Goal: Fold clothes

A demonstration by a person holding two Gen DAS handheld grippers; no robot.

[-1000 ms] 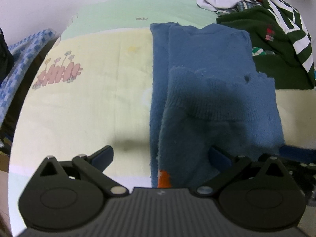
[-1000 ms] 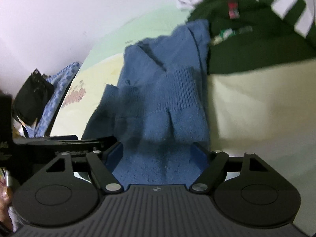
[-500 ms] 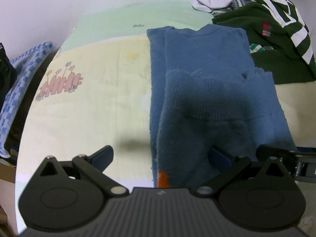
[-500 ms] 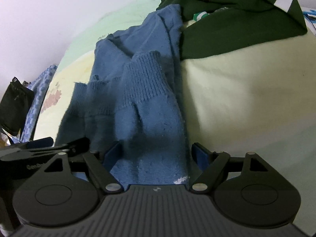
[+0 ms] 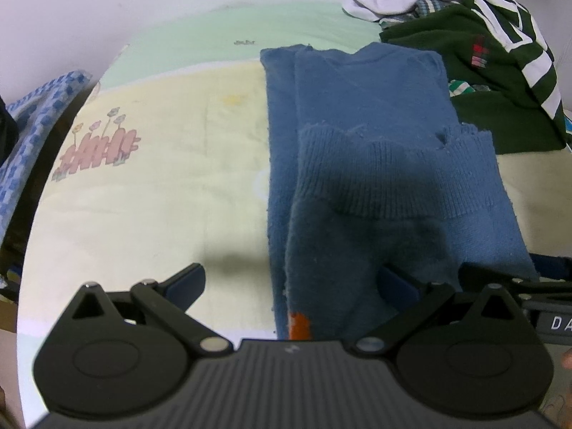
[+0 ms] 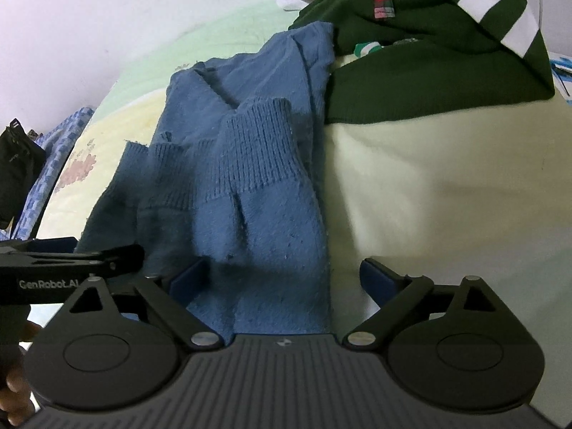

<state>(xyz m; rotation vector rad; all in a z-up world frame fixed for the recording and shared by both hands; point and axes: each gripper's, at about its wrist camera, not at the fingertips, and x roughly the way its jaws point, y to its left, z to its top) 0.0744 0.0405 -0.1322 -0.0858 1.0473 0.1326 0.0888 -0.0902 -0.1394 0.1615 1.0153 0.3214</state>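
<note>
Left wrist view: the left gripper [image 5: 291, 279] stands with its jaws wide apart and grasps nothing; one finger is over the bare bed sheet [image 5: 161, 186], the other over the near end of the blue sweater [image 5: 375, 114]. The sweater lies flat on the sheet as a long strip, sides turned in, and its ribbed hem [image 5: 393, 186] is laid back over the middle of the body, so the near half is doubled. A pile of unfolded clothes [image 5: 500, 82], dark green with white stripes, sits at the far right, touching the sweater's far corner. Right wrist view: the right gripper [image 6: 282, 275] is releasing, its jaws opening, with the near edge of the sweater [image 6: 257, 221] between them but not pressed by the pads. The ribbed hem [image 6: 257, 150] lies somewhat bunched rather than flat. Assessment: the lengthwise fold and one crosswise fold appear complete; flattening the hem, possibly one further fold, and the whole green pile [image 6: 429, 71] remain.
</note>
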